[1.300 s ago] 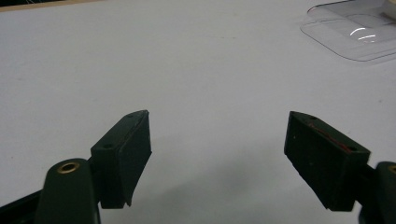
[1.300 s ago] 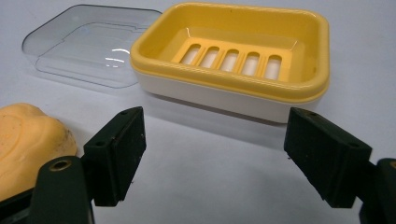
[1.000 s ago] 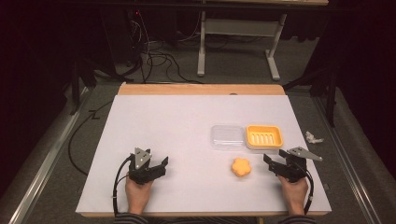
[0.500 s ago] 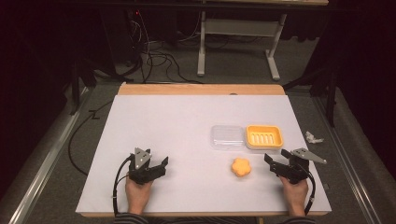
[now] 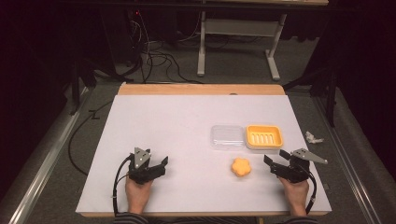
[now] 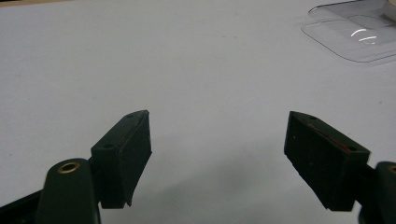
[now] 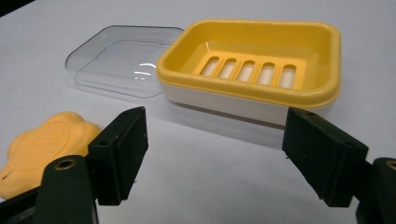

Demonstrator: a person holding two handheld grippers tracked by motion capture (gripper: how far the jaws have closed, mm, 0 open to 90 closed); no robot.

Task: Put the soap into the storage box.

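While both hands rested at the near edge of the white table [image 5: 177, 126], little had changed: the right gripper [image 5: 276, 162] had just been working its jaws, narrowing them a little, yet they stood apart with nothing between them. The left gripper [image 5: 158, 164] was likewise open and empty. The yellow soap dish [image 7: 252, 65] lay at the right gripper's twelve o'clock, its clear lid [image 7: 122, 59] touching it at eleven, the orange soap [image 7: 39, 144] at nine; I judged the pickup not yet begun.

Glossy yellow plastic soap dish [image 7: 261, 65]; clear glossy plastic lid [image 7: 121, 60]
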